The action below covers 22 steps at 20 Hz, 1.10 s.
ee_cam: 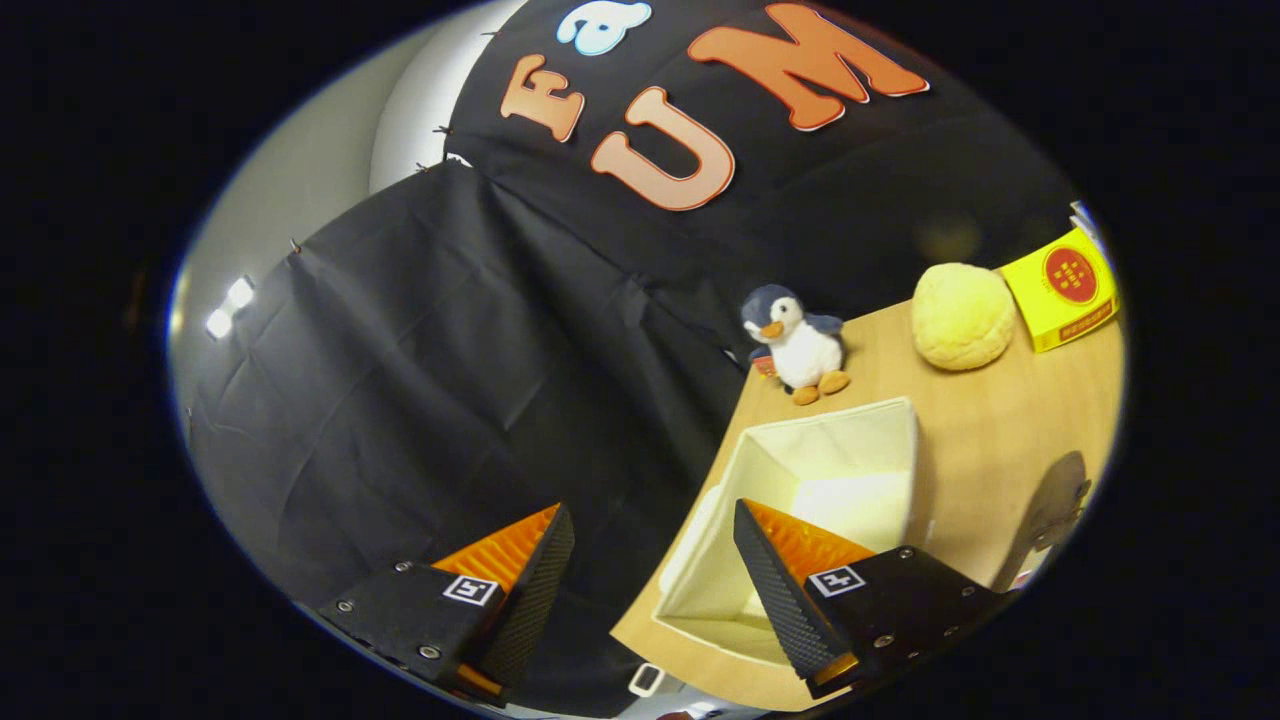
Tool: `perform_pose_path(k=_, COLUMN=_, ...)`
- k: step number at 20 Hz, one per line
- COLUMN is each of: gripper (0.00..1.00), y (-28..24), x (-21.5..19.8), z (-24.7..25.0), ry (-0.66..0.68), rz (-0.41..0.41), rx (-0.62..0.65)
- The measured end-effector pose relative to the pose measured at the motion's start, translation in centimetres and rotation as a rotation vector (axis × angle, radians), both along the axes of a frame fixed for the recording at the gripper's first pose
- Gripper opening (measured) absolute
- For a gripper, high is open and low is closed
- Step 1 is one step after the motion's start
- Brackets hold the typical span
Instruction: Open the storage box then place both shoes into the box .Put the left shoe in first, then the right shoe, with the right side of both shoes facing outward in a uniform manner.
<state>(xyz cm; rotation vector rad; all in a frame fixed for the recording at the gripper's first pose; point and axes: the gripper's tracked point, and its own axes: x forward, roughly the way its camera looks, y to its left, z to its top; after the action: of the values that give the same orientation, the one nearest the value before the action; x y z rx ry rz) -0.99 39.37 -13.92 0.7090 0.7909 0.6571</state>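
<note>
Already your box point(830, 500) stands open at the table point(1000, 450) edge; your gripper point(650, 560) gapes empty, so next you must fetch the left shoe.

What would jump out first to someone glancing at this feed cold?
Most likely the open white storage box on the wooden table, its hollow just beyond one finger of the claw, which is spread open and holding nothing. Next, the toy penguin standing at the table's edge behind the box, with a round yellow bun-like thing and a yellow carton further along.
</note>
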Motion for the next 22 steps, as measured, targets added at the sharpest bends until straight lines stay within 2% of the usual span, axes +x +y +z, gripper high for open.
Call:
perform_pose_path(k=3, gripper=0.98, y=-4.3, x=-0.1, z=-2.7, ry=0.000, rz=-0.037, rx=-0.108)
perform_pose_path(k=12, gripper=0.98, y=-15.8, x=-2.4, z=-12.8, ry=0.126, rz=-0.121, rx=-0.403)
perform_pose_path(k=19, gripper=0.99, y=-21.3, x=-4.9, z=-18.4, ry=0.193, rz=-0.130, rx=-0.582)
perform_pose_path(k=22, gripper=0.99, y=-22.9, x=-6.4, z=-21.5, ry=0.241, rz=-0.109, rx=-0.662)
